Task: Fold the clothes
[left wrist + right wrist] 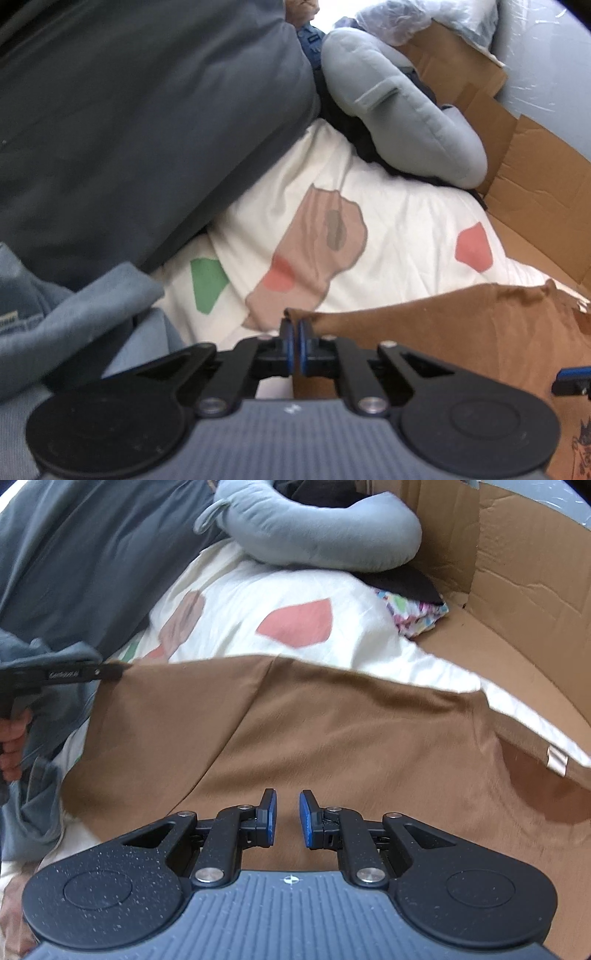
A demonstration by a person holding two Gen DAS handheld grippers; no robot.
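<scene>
A brown garment (332,738) lies spread over a white quilt (236,602) with coloured patches. My left gripper (296,325) is shut on the garment's far left corner (424,332); it shows from the side in the right wrist view (110,670), holding that corner a little raised. My right gripper (288,805) is open and empty, hovering just above the middle of the brown cloth; its blue pad shows at the left wrist view's right edge (572,374).
A grey curved pillow (325,528) lies at the back on the quilt. A dark grey blanket (129,122) rises on the left. Blue-grey clothes (55,325) are heaped at the near left. Cardboard walls (524,579) stand on the right. A patterned cloth (417,613) lies by the cardboard.
</scene>
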